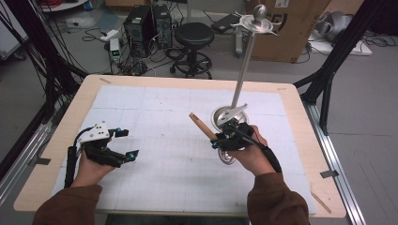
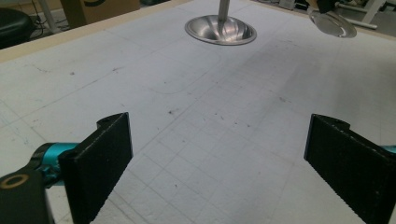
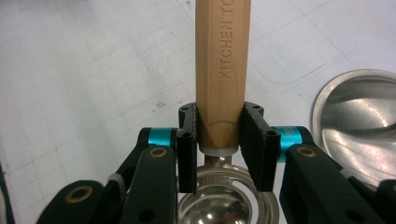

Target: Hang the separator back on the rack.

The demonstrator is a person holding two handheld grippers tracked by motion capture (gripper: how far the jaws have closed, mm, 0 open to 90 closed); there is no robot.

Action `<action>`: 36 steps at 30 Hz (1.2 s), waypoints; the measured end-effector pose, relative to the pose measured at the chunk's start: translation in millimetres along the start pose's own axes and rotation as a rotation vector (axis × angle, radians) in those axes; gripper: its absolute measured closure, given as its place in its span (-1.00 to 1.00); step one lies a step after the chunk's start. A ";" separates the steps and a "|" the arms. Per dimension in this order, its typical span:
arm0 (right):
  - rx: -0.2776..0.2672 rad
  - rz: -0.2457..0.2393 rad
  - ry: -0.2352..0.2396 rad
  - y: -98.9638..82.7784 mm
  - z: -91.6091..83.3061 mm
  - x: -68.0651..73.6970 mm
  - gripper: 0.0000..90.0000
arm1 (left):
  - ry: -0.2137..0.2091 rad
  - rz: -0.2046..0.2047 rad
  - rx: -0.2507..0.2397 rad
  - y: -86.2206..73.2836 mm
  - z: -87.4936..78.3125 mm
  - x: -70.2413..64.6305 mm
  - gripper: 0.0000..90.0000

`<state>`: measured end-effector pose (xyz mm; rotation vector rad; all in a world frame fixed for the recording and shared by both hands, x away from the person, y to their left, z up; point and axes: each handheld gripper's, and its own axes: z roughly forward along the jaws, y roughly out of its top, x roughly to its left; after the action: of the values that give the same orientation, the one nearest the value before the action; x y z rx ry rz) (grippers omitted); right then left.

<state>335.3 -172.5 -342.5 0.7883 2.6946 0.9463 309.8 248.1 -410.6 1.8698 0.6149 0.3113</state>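
A utensil with a pale wooden handle (image 1: 202, 125) and a shiny metal head (image 1: 227, 158) hangs above the white mat, its handle pointing up and left. My right gripper (image 1: 220, 139) is shut on the handle's lower end. In the right gripper view the jaws (image 3: 220, 135) clamp the handle (image 3: 222, 70) just above the metal head (image 3: 219, 200). Just behind stands a metal rack with a round base (image 1: 220, 117), a tall pole (image 1: 244, 70) and hooks on top (image 1: 256, 21). My left gripper (image 1: 129, 143) rests open at the mat's left, jaws wide (image 2: 217, 154) with nothing between them.
The white gridded mat (image 1: 164, 117) covers most of the wooden table (image 1: 61, 140). A small wooden stick (image 1: 320, 201) lies near the front right corner. Beyond the far edge stand a black stool (image 1: 194, 35), computer towers (image 1: 141, 23) and a cardboard box (image 1: 291, 28).
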 end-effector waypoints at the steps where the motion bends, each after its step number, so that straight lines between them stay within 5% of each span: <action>1: -0.010 -0.006 0.000 -0.2 -2.0 -0.9 0.53 | -0.001 0.000 0.000 0.0 0.1 0.0 -0.81; 27: -0.190 -0.012 -0.048 -7.4 -72.5 -14.7 0.53 | -0.004 0.003 0.004 -0.4 1.0 -0.3 -0.81; 36: -0.251 -0.055 -0.018 -6.4 -99.3 -23.6 0.53 | -0.003 -0.001 0.003 -0.6 1.6 -0.7 -0.81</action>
<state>319.6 -241.9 -269.1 0.6646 2.5005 1.2265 309.9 246.7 -411.7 1.8725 0.6145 0.3072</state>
